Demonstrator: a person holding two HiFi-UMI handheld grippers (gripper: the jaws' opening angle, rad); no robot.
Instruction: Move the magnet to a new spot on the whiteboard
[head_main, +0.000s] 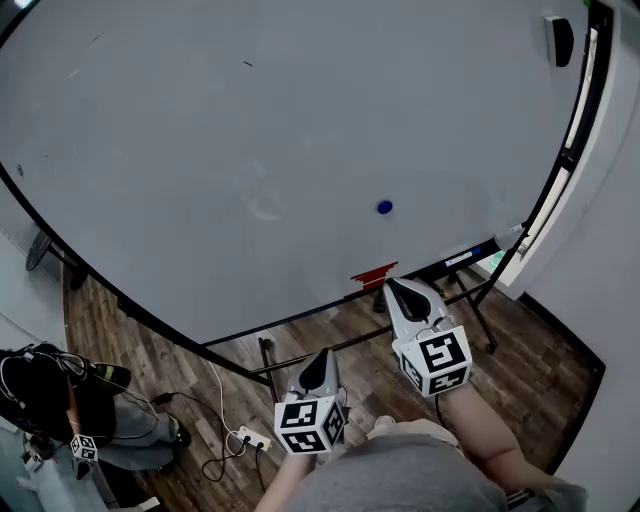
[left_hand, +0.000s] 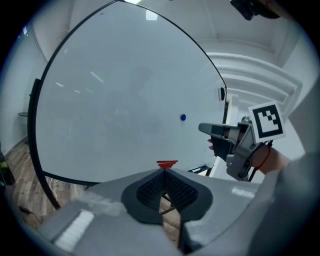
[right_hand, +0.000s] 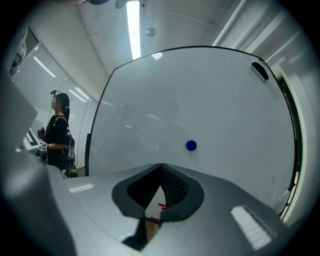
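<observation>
round blue magnet lies flat against the whiteboard; left gripper and right gripper both closed, holding nothing

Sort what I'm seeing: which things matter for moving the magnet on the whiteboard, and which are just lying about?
For the job:
- blue magnet, stuck on the whiteboard
- right gripper and left gripper, both shut and empty

Just lying about:
- black eraser at the board's top corner
- marker on the tray
- power strip on the floor
- bystander
</observation>
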